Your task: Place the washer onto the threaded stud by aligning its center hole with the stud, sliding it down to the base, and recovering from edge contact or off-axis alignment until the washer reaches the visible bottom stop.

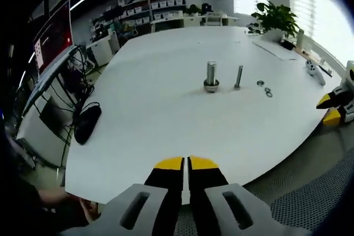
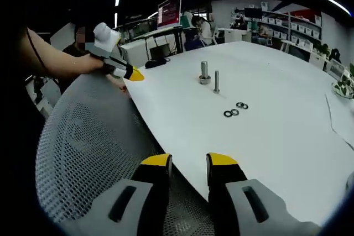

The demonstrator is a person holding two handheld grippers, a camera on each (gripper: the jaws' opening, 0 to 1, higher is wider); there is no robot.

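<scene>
Two pairs of tongs wait at the near edge, neither holding anything. In the left gripper view the left tongs [image 1: 185, 164] rise from the bottom centre with their yellow tips nearly together, only a thin slit between them. In the right gripper view the right tongs [image 2: 188, 161] stand parted by a clear gap, low in the frame over a grey mesh chair back [image 2: 88, 147].

Beyond them spreads the white tabletop [image 1: 149, 131], smooth and matte. Mid-frame lie three small washers [image 2: 234, 109], dark flat rings close together, right of centre in the right gripper view. They look thin, stiff, light and probably slippery, lying flush on the surface; a pinch across the outer rim, leaving the hole free, seems the best hold.

Just past them stands the slim threaded stud [image 2: 216, 82], upright bright metal, and beside it a thicker bolt [image 2: 204, 73] on a wide base. Farther off, upper frame, stand shelves and a potted plant [image 1: 275, 17].
</scene>
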